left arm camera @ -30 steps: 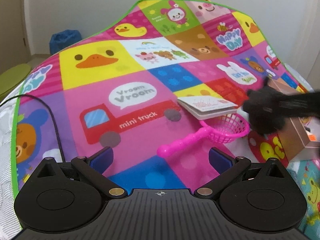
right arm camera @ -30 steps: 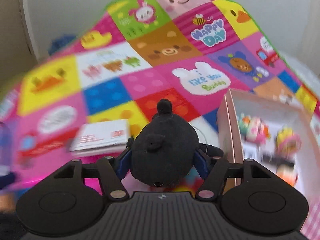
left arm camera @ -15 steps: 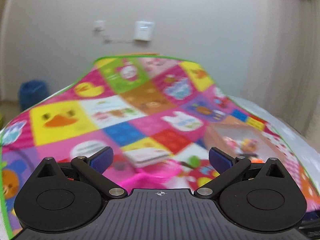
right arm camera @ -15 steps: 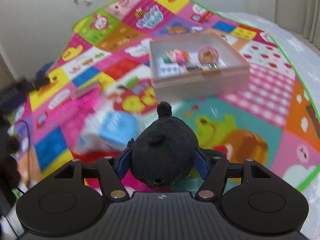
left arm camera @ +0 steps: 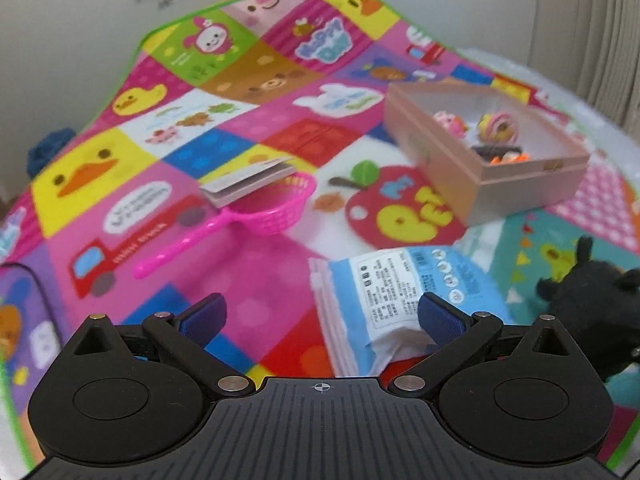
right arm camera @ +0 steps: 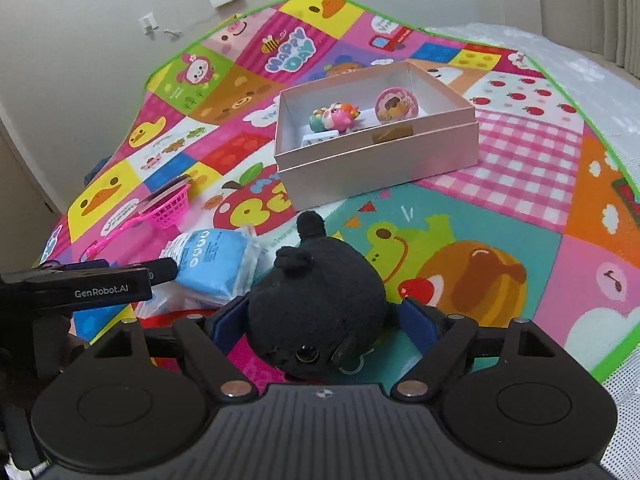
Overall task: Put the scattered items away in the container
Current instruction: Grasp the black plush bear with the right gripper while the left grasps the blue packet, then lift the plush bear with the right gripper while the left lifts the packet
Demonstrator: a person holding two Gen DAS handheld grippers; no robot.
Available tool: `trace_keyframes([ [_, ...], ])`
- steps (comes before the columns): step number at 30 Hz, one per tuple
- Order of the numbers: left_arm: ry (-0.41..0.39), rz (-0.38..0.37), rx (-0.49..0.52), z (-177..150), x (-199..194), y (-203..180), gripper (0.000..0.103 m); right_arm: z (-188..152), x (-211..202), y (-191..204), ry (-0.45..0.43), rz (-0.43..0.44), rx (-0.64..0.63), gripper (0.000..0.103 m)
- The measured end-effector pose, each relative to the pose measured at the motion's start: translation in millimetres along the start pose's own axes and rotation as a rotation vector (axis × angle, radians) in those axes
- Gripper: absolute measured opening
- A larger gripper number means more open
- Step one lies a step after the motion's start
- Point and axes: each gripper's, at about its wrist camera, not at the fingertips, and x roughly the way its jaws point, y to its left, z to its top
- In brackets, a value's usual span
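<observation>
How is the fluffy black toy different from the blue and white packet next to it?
The round black plush toy is dark, fuzzy and plump with little ears; the blue-and-white plastic packet is smooth, flat and covered in printed text. The plush toy sits between the right gripper jaws; the packet lies in front of the empty left gripper. Both rest on the colourful cartoon play mat, outside the pink cardboard box.

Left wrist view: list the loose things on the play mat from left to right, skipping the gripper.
Pink plastic toy strainer with a small booklet lying over its basket → blue and white tissue pack → pink cardboard box holding small toys → black plush toy at the right edge.
</observation>
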Motion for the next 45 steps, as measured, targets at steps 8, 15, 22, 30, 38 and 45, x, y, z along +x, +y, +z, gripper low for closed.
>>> trace_keyframes([
  [8, 0.042, 0.126, 0.099, -5.0, -8.5, 2.1, 0.103, -7.9, -4.9, -1.3, -0.035, -0.019, -0.034, 0.089],
  [15, -0.022, 0.082, -0.005, 7.1, -29.5, 20.5, 0.103, -10.3, -2.6, -5.5, -0.051, -0.038, -0.016, 0.100],
  [22, 0.118, -0.332, -0.063, 2.3, -17.0, 10.5, 0.103, -7.0, -11.0, -15.1, -0.128, -0.063, 0.047, 0.103],
  [30, 0.064, -0.132, 0.046, -2.3, -16.1, -4.9, 0.103, -3.9, -9.0, -30.1, -0.184, -0.077, 0.119, 0.103],
  [38, 0.073, -0.215, 0.024, 1.5, -9.9, 4.6, 0.103, -7.0, -5.4, -24.0, -0.153, -0.045, 0.082, 0.103],
  [45, 0.143, -0.460, 0.119, -12.3, -11.8, -27.0, 0.103, -6.3, -12.0, -40.8, -0.181, -0.048, 0.172, 0.103],
])
